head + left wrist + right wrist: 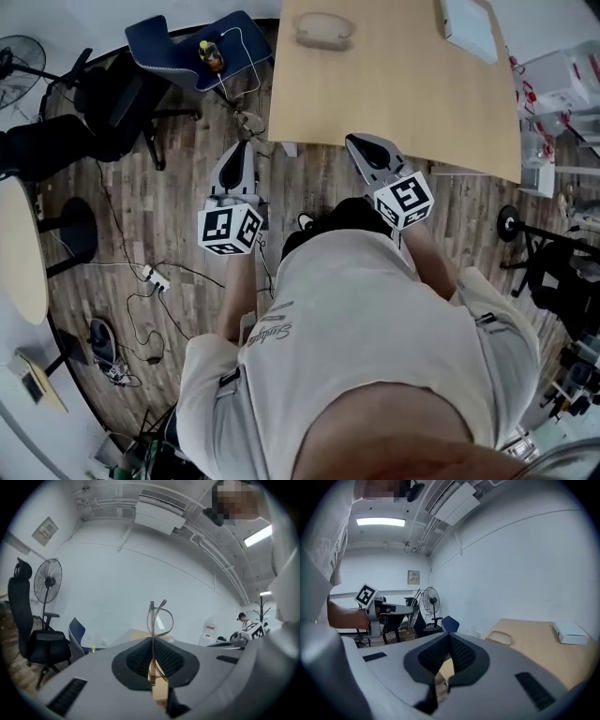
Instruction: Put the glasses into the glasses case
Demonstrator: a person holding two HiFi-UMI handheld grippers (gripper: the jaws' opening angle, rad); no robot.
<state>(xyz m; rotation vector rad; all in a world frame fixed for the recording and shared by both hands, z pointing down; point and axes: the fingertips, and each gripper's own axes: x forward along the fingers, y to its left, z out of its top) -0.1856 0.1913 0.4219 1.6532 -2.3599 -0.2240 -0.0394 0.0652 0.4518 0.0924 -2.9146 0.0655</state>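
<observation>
Glasses (157, 620): thin metal frame, clamped between the pads of my left gripper (152, 654). The jaws are closed onto the frame. It stands upright and edge-on, with one lens ring sticking up above the jaw tips. They're in the air, off the table (394, 94) and short of its near edge.

Glasses case (323, 30): beige, oval, lying flat on the far part of the table, well apart from both grippers. The right gripper view also shows it on the tabletop past my jaws. I can't tell whether it's open or closed.

My right gripper (448, 645) has its jaws pressed together with nothing between them. In the head view it sits at the table's near edge, tips pointing at the table. My left gripper is further left, over the wooden floor (187, 216) just beside the table's near-left corner. Both marker cubes (230, 230) are close to my body.

A white box (469, 26) lies on the table's far right. Left of the table are a blue chair (187, 47) with a yellow bottle (211, 56) on its seat, a black office chair (112, 103) and a standing fan (19, 56). Power strip (155, 278) and cables lie on the floor, and a round tabletop (19, 248) sits at the far left edge.
</observation>
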